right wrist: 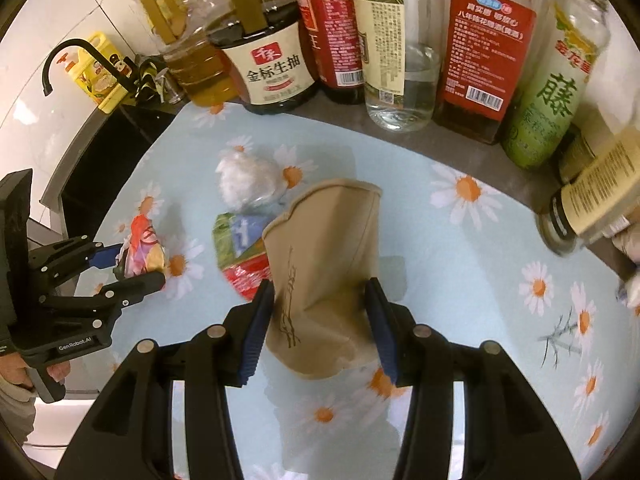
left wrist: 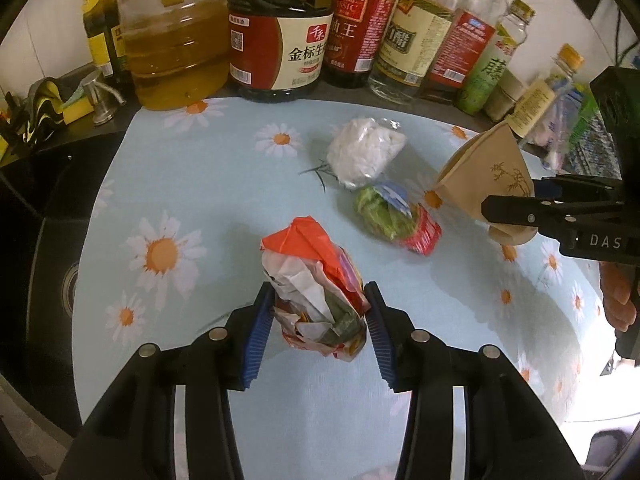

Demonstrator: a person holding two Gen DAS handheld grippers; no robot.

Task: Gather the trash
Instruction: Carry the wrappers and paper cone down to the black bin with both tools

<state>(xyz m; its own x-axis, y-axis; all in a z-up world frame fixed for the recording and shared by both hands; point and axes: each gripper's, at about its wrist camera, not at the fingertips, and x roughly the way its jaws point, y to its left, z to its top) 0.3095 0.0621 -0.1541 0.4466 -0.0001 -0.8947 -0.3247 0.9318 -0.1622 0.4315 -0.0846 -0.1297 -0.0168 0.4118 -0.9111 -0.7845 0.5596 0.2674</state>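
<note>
Crumpled orange-white wrapper (left wrist: pixel 316 292) in left tool (left wrist: pixel 320 334); squashed tan cup (right wrist: pixel 324 276) in right tool (right wrist: pixel 320 326).

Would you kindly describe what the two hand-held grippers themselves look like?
Both are black plastic. The left hand-held gripper and right hand-held gripper have ribbed blue pads and round silver bolts. White lettering marks their bodies, "GenRobot.AI" on the left. No cables or sleeves show.

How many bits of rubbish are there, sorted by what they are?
Crumpled wrappers: 2, orange wrapper in the left tongs, green-red wrapper on the cloth.
Paper cup: 1, in the right tongs.
White plastic wad: 1.
Total: 4.
</note>
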